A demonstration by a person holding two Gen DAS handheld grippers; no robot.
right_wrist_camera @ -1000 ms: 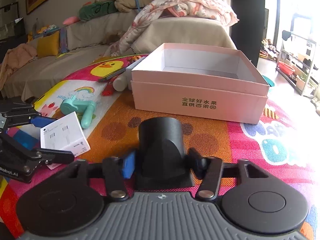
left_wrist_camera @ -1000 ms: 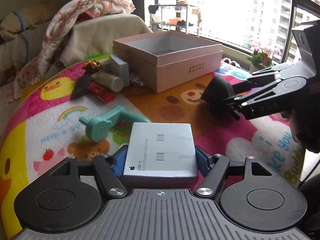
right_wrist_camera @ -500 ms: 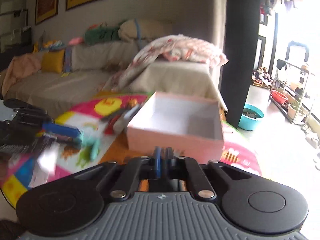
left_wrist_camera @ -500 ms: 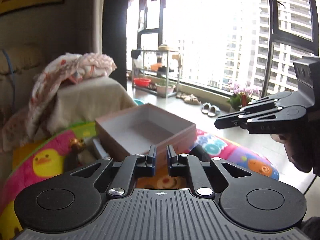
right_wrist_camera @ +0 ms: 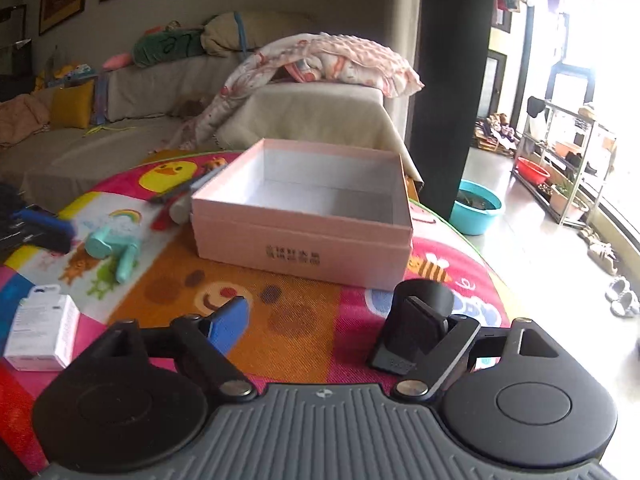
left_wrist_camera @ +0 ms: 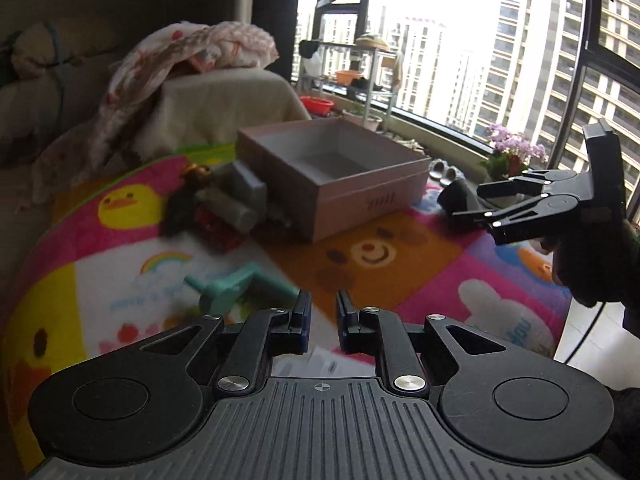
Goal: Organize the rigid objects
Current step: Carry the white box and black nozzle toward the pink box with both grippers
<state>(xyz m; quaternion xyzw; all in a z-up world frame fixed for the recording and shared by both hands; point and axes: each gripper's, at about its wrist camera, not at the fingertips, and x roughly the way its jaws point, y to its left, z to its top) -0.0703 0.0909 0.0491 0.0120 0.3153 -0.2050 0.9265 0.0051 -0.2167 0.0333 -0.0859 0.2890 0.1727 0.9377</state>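
Your left gripper [left_wrist_camera: 320, 314] is hanging clenched on nothing, its fingers nearly touching, and the white charger box [right_wrist_camera: 42, 334] it was gripping a second ago is now lying on the mat [right_wrist_camera: 304, 320] just below and behind those fingers. Your right gripper [right_wrist_camera: 340, 320] has just been opening after a brief full close, and its jaws are now standing wide; the black cone [right_wrist_camera: 416, 320] it was clamping a second ago is sitting upright on the mat against the inside of the right finger, released, not gripped. So both things are back on the mat, near the pink box [right_wrist_camera: 304, 240], which is showing empty. The teal toy [left_wrist_camera: 236, 286] and the small pile [left_wrist_camera: 224, 204] at the box's far left side are lying untouched. Nothing is sorted yet; I judge you are resetting both grasps and starting over.
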